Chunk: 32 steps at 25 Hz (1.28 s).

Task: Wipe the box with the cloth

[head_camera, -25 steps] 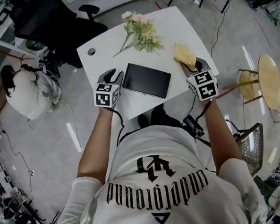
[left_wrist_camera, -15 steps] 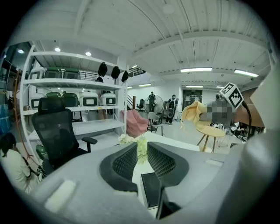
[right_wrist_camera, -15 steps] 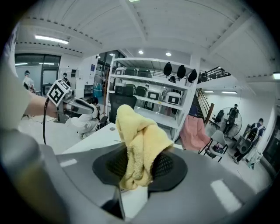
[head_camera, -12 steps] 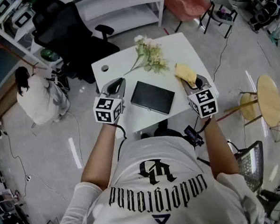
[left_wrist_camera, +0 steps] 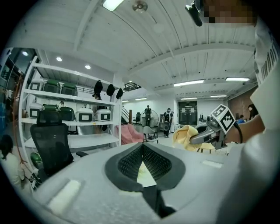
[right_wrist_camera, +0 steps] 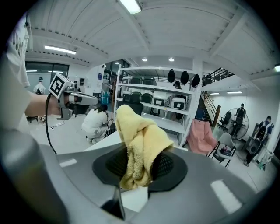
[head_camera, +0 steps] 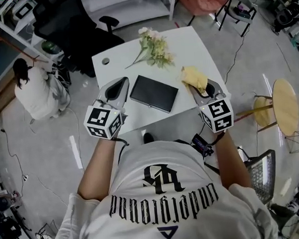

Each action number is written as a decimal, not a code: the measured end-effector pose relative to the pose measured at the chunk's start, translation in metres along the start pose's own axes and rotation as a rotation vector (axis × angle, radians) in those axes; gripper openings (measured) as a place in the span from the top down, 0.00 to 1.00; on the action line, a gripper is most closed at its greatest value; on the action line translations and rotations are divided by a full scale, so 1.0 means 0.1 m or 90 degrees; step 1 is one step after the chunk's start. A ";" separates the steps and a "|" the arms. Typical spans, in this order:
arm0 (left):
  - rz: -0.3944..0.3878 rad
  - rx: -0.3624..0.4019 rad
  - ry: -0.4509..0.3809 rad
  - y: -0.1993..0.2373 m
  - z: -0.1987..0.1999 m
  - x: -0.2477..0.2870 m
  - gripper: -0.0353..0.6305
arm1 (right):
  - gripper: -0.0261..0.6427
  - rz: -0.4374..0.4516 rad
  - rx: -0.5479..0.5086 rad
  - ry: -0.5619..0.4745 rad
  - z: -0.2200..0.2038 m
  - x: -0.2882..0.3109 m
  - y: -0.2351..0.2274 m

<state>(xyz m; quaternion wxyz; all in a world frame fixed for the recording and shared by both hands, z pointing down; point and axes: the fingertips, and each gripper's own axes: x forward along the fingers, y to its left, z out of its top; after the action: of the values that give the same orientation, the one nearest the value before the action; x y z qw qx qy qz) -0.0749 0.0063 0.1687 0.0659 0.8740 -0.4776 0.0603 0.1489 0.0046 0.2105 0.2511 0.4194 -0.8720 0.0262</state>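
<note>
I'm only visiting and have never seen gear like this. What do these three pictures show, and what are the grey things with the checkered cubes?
There is no robot here. A person holds a two-jaw gripper in each hand, and the patterned cubes are part of those grippers. The top-down picture comes from a camera on the person's head. The other two come from cameras riding on each gripper, looking along its jaws. On the white table lie a flat black box and a bunch of flowers. The right gripper is shut on a yellow cloth. The left gripper holds nothing: its jaws have just been closing and now meet.
</note>
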 end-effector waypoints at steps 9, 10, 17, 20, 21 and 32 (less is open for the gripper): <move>0.052 -0.016 -0.008 -0.95 0.02 -0.20 0.94 | 0.79 0.057 -0.004 -0.023 -0.40 -0.85 -0.22; 0.059 -0.022 -0.005 -1.06 -0.01 -0.23 0.94 | 0.79 0.062 -0.006 -0.025 -0.46 -0.95 -0.25; 0.100 -0.036 0.014 -1.71 -0.23 -0.56 0.94 | 0.78 0.133 -0.024 -0.038 -0.86 -1.44 -0.13; 0.102 -0.033 0.018 -1.88 -0.31 -0.68 0.94 | 0.78 0.145 -0.024 -0.044 -0.97 -1.56 -0.03; 0.104 -0.034 0.019 -1.91 -0.32 -0.73 0.94 | 0.78 0.148 -0.024 -0.046 -0.99 -1.60 0.02; 0.044 -0.027 0.013 -2.07 -0.36 -1.21 0.94 | 0.78 0.131 -0.031 -0.069 -0.93 -1.95 0.56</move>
<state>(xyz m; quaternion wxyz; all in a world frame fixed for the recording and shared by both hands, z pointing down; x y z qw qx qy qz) 0.0333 0.2233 0.1723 0.0870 0.8546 -0.5083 0.0613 0.2479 0.2044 0.2113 0.2098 0.3224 -0.9230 0.0081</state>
